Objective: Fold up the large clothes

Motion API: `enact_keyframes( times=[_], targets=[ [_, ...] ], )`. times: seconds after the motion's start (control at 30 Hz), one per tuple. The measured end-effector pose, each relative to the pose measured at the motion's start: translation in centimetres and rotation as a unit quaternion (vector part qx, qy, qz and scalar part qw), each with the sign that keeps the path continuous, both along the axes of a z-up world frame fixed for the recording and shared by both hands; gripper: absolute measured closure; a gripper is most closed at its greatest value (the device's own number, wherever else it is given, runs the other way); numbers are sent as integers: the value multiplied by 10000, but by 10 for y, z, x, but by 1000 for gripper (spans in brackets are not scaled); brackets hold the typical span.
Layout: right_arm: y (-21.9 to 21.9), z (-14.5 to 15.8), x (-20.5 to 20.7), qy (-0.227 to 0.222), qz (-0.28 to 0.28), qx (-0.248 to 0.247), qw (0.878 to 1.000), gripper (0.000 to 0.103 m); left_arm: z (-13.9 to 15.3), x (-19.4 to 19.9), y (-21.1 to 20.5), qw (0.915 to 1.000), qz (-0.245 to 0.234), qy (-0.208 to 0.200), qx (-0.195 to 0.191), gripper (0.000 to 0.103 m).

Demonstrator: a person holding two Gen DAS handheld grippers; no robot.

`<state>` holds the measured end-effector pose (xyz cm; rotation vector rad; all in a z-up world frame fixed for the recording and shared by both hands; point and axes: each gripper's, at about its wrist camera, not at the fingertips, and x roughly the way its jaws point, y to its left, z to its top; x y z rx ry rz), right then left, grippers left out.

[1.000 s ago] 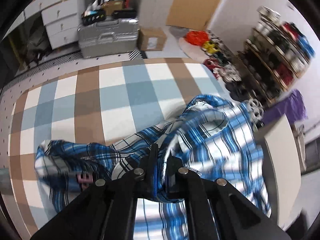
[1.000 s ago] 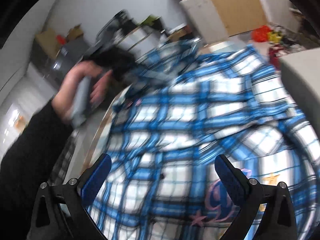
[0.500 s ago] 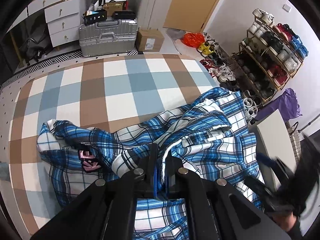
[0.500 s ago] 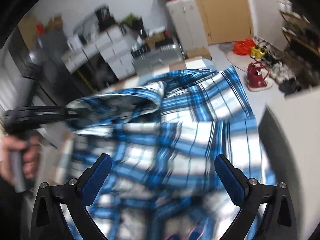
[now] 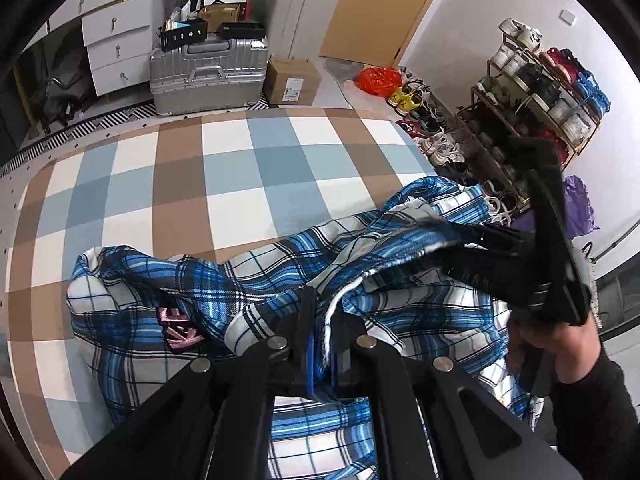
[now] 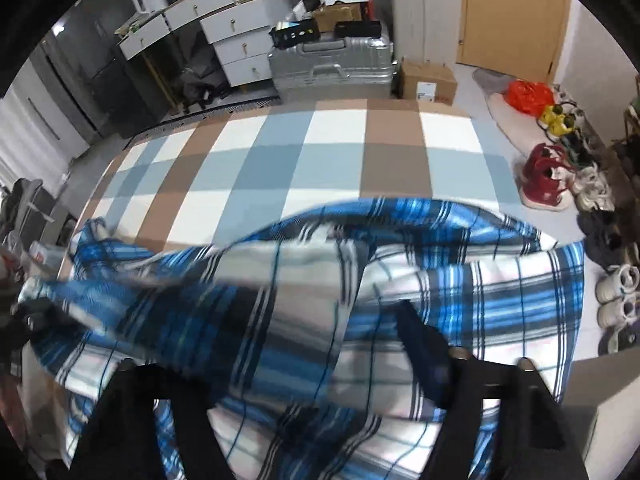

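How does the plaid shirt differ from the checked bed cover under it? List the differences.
The plaid shirt is rumpled; the bed cover lies flat. The shirt has thin dark lines over blue and white; the cover has broad plain squares with brown. Both are checked in blue and white.

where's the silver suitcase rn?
On the floor past the far edge of the checked bed cover, the silver suitcase sits between the white drawers and a cardboard box.
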<state>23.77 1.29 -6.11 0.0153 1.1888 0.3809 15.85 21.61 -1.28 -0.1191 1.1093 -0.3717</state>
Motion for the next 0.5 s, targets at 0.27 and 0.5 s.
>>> enact_keyframes(
  times=[0.27,0.5],
  targets=[
    [4,49,-42,-816,174,-110,9965,96,30,-30,5,9996,80,-271,-79,103],
    [-8,86,-122,-1345,189,469,9896,97,28,-92,19,9982,276,-398,-355,103]
  ],
)
